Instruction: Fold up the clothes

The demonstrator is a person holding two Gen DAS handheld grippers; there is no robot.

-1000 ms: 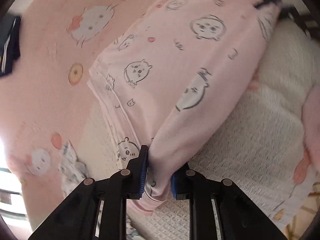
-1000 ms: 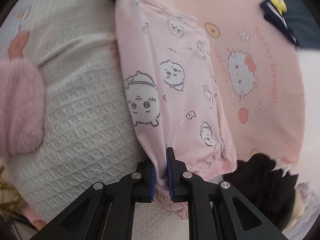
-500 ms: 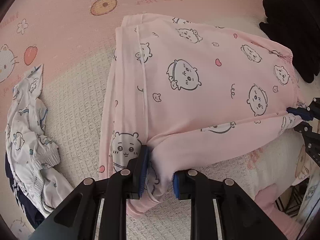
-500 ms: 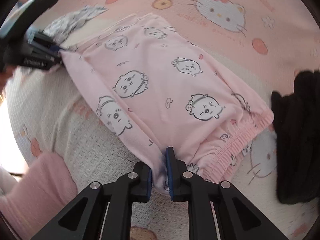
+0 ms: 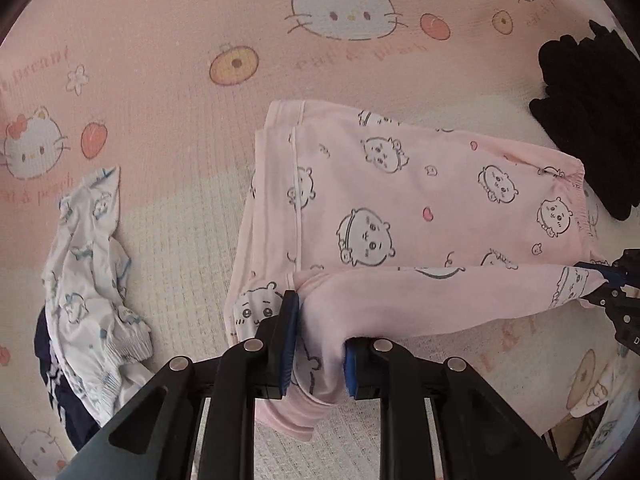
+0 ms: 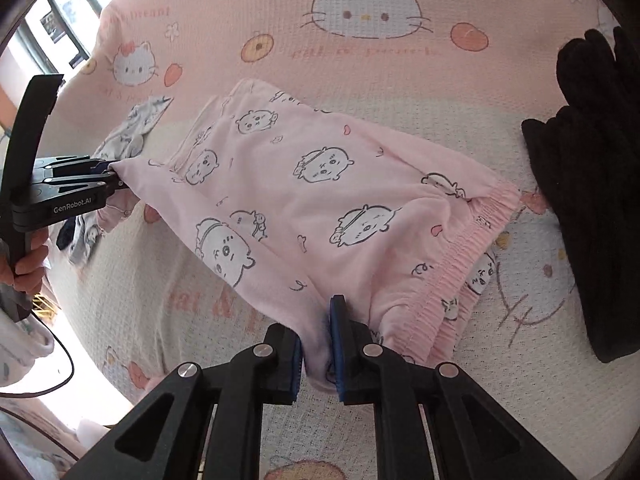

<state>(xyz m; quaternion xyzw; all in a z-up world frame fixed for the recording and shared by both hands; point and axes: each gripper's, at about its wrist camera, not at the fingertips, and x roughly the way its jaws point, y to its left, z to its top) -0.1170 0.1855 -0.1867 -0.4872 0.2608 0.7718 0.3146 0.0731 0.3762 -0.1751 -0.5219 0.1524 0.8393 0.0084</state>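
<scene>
Change since earlier frames: both views swung round; pink pyjama trousers [image 5: 400, 208], then draped slantwise, now lie mostly flat on the bed [image 5: 160, 92].
Left gripper [image 5: 318, 344]: clamped on a bunched trouser edge, at 6 o'clock in its view.
Right gripper [image 6: 316, 352]: jaws closing, pink cloth pinched between, beside the waistband [image 6: 460, 264].
Step in hand: carrying the near edge across to fold.
Next move, judged: both grippers travel level toward 12 o'clock, then let go together.
Nearby: black garment [image 5: 588, 112] at 2 o'clock.
</scene>
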